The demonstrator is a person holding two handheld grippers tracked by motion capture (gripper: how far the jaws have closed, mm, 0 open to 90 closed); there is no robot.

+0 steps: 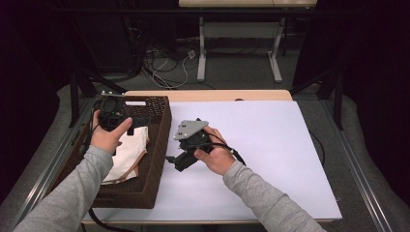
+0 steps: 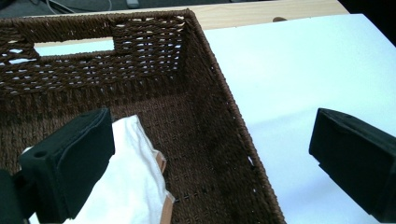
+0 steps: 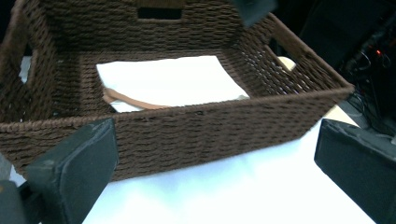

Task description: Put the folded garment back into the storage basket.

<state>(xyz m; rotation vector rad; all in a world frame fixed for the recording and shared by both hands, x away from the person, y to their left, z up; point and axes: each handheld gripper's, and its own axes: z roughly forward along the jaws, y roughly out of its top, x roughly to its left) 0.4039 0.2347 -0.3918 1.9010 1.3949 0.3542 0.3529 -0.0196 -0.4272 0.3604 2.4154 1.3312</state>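
A brown wicker basket [image 1: 162, 140] stands on the left part of the white table [image 1: 261, 145]. A folded white cloth with a tan trim [image 1: 128, 154] lies inside it. My left gripper [image 1: 130, 118] hovers over the basket's far end, open and holding nothing. In the left gripper view the open gripper [image 2: 210, 163] straddles the basket's right rim [image 2: 233, 116], with the cloth [image 2: 126, 186] low beside the left jaw. My right gripper [image 1: 174, 159] rests just right of the basket, open and empty. The right gripper view has that gripper [image 3: 215, 172] facing the basket's side wall [image 3: 187, 130], the cloth [image 3: 173, 84] beyond it.
The white table top stretches bare to the right of the basket. A wooden table edge [image 1: 208, 94] runs along the far side. Beyond it are table legs [image 1: 202, 53] and cables [image 1: 164, 63] on the floor. Dark stands flank the table.
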